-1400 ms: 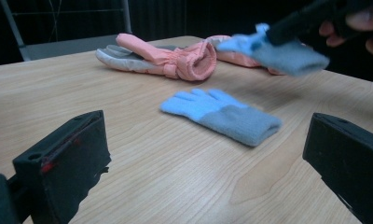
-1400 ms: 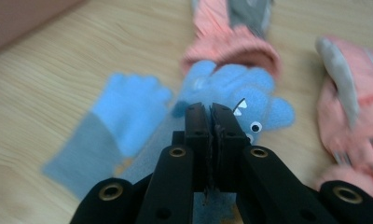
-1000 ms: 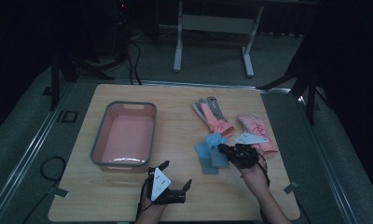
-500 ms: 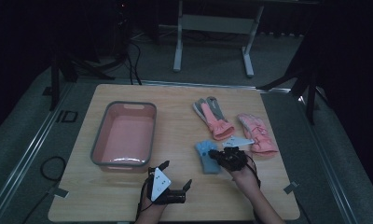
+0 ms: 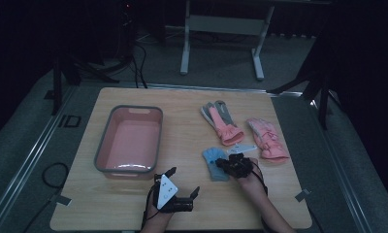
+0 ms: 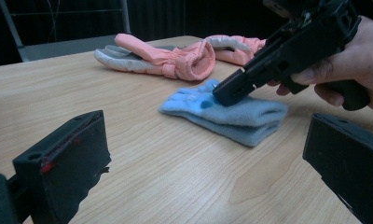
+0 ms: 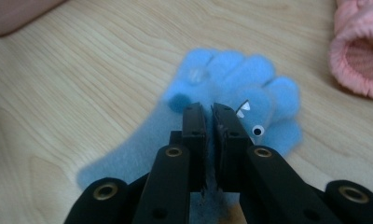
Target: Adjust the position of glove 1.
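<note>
A light blue fleece glove point(image 5: 212, 163) point(image 6: 231, 114) point(image 7: 231, 74) lies flat on the wooden table point(image 5: 182, 116), right of centre. My right gripper point(image 5: 229, 162) point(image 6: 224, 93) point(image 7: 209, 109) points down at it, with the tips resting on the glove's top. Its jaws are all but together and have just been opening slightly; only a thin slit shows, and I see no fabric pinched in it. Near the front edge my left gripper point(image 5: 183, 180) point(image 6: 203, 158) stands open and level, aimed at the blue glove, with nothing between its fingers.
A pink bin with a grey rim point(image 5: 102, 141) stands on the left of the table. A pink and grey glove point(image 5: 221, 124) point(image 6: 166, 58) and a pink glove point(image 5: 267, 141) point(image 6: 236, 44) lie behind the blue one. A pink cuff point(image 7: 359, 56) lies close by.
My right gripper has moved left and down onto the blue glove. The left gripper has kept still.
</note>
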### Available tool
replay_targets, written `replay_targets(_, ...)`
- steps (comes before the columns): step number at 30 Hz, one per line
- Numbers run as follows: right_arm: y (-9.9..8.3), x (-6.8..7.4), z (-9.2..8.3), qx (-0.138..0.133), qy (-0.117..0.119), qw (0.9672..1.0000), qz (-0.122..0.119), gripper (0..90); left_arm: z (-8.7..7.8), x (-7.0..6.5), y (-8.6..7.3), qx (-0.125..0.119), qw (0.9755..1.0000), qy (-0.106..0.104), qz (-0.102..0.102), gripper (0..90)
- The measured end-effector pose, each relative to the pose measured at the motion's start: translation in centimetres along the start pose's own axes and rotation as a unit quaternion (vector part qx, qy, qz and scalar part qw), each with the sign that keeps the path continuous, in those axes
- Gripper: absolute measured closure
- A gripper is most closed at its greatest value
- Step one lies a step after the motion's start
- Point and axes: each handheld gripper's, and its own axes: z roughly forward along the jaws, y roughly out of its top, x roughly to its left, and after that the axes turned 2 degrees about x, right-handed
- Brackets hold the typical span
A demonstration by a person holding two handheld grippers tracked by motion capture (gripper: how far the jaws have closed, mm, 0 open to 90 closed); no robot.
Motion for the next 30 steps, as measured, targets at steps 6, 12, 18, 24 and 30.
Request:
replay_targets(6,-0.4,0.1,0.1,-0.004,-0.006,1.0000,-0.006,82.3,0.0,0.0,0.0,0.001,1.0000,0.000,-0.001,0.3)
replay_targets(12,-0.6,0.3,-0.2,-0.008,0.000,0.9999,-0.014,76.9,0.1,0.0,0.0,0.001,1.0000,0.003,-0.008,0.3)
replay_targets(18,0.0,0.6,-2.2,-0.033,0.009,0.9988,-0.037,56.0,0.3,0.3,0.1,0.010,0.9997,-0.012,-0.017,0.3)
replay_targets(24,0.2,-1.1,-3.9,-0.051,0.026,0.9983,-0.005,21.0,0.6,-0.2,0.4,0.042,0.9990,-0.005,0.017,0.3)
replay_targets(30,-0.4,-2.3,-4.5,-0.059,0.030,0.9978,-0.009,14.6,0.8,-0.3,1.5,0.044,0.9979,-0.043,0.020,0.3)
